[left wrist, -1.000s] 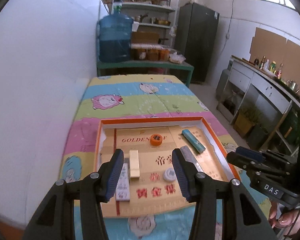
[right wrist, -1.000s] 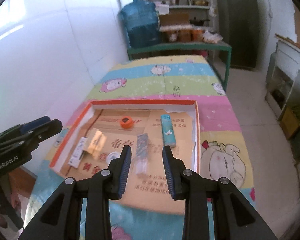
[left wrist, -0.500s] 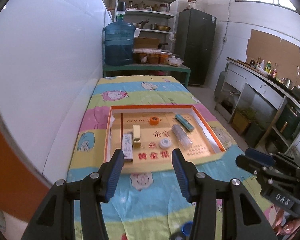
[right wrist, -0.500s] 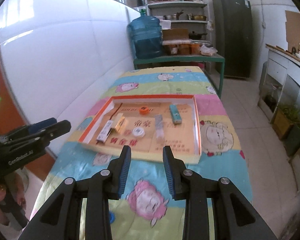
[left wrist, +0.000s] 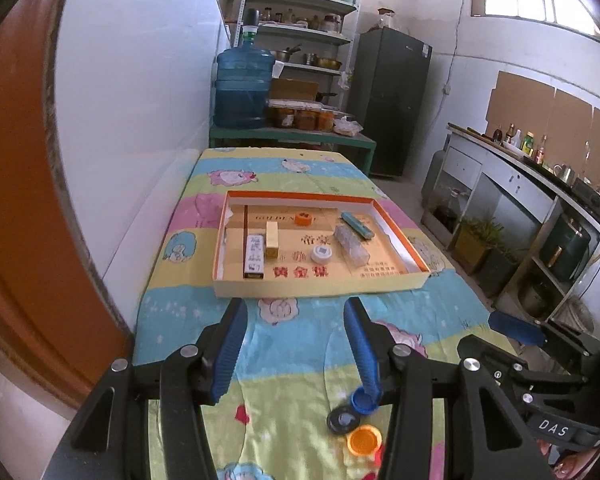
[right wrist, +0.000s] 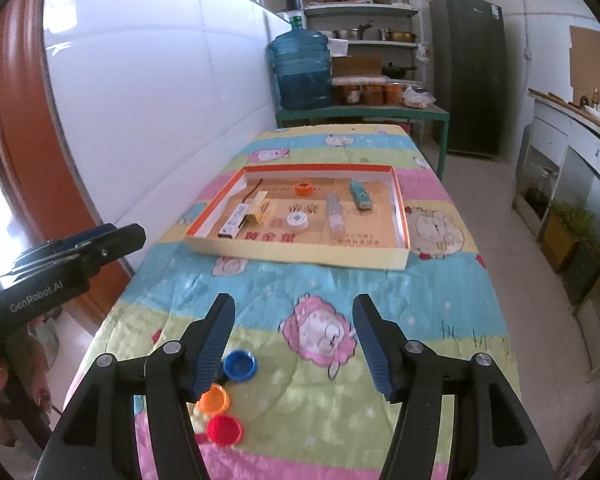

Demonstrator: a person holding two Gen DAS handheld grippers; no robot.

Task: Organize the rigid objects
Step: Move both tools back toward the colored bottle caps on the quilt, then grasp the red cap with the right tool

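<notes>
An orange-rimmed shallow box (left wrist: pixel 396 232) (right wrist: pixel 400 208) lies on the cartoon-print table. Inside are a white slim box (left wrist: pixel 254 255), a yellow box (left wrist: pixel 272 240), an orange cap (left wrist: pixel 304 218), a white round lid (left wrist: pixel 321 254), a clear case (left wrist: pixel 352 244) and a teal case (left wrist: pixel 357 225). Near the front edge lie a blue cap (right wrist: pixel 239 365), an orange cap (right wrist: pixel 215 399), a red cap (right wrist: pixel 224 429) and a black cap (left wrist: pixel 342 420). My left gripper (left wrist: pixel 296 348) and right gripper (right wrist: pixel 294 344) are open and empty, well short of the box.
A white wall runs along the table's left side. A green table with a blue water jug (left wrist: pixel 242 88) stands beyond the far end. A fridge (left wrist: pixel 392 100) and a counter (left wrist: pixel 520 184) are to the right across open floor.
Both grippers have pulled far back from over the box toward the near end of the table. The loose caps have come into view. The right gripper has opened wider.
</notes>
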